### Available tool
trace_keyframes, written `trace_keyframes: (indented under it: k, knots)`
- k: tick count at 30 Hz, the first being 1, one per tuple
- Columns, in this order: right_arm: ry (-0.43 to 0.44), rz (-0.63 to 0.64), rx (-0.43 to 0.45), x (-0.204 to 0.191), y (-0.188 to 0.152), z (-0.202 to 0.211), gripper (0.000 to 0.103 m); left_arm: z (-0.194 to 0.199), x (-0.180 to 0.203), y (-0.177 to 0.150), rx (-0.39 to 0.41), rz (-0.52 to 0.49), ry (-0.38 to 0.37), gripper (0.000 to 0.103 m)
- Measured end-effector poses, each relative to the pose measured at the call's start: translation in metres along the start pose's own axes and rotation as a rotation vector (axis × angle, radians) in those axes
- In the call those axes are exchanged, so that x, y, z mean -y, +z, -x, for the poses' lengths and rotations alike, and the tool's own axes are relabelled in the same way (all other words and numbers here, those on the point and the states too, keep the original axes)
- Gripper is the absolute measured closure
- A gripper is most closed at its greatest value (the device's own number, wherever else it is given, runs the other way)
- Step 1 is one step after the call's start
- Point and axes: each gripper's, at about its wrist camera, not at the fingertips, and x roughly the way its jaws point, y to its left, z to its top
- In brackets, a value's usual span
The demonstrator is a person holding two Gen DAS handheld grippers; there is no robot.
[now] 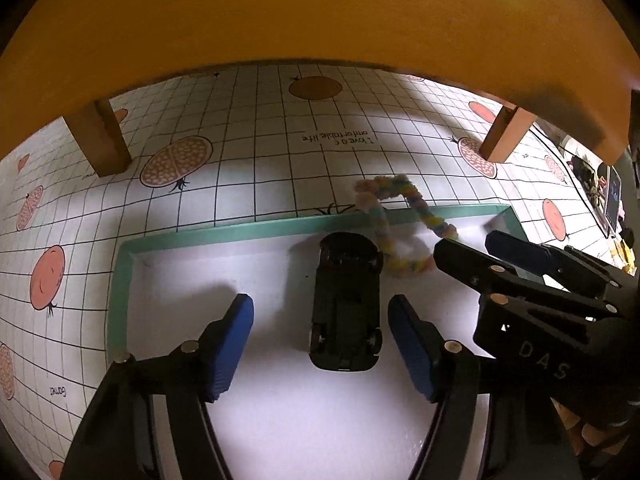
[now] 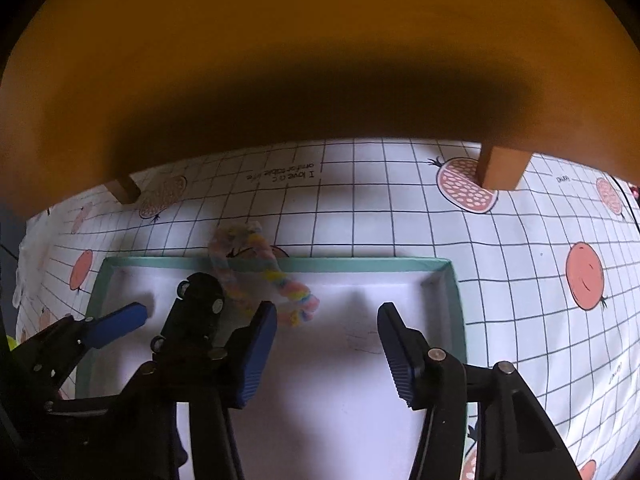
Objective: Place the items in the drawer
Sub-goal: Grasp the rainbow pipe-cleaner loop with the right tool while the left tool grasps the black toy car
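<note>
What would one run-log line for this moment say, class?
car: in drawer, between left gripper fingers, untouched | rope: draped over drawer rim | right gripper: open, empty

1. The white, black-gridded tablecloth with red fruit prints (image 1: 256, 168) bears the upside-down line "I love a comfortable life".
2. Near the lower left edge of the left wrist view, the cloth shows one short word, too blurred to be sure of.
3. The black plastic right gripper (image 1: 472, 252) carries the pale letters "DAS" on its body.

A black toy car (image 1: 346, 300) lies in the teal-rimmed drawer (image 1: 224, 232), pastel fuzzy loop (image 1: 400, 220) draped over its rim.
</note>
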Motion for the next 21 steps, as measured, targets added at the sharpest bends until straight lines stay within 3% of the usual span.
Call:
trace_keyframes:
  k: [3, 8, 21]
  knots:
    - [-0.006, 0.026, 0.010, -0.004, 0.001, -0.002, 0.050, -0.003, 0.000, 0.000, -0.019, 0.002, -0.010, 0.053]
    - [-0.008, 0.067, 0.012, -0.010, 0.001, -0.004, 0.053, -0.004, -0.004, -0.002, -0.031, 0.009, -0.016, 0.066]
    - [-0.046, 0.134, 0.026, -0.021, 0.004, -0.015, 0.059, 0.002, -0.022, -0.008, -0.044, 0.077, -0.027, 0.067]
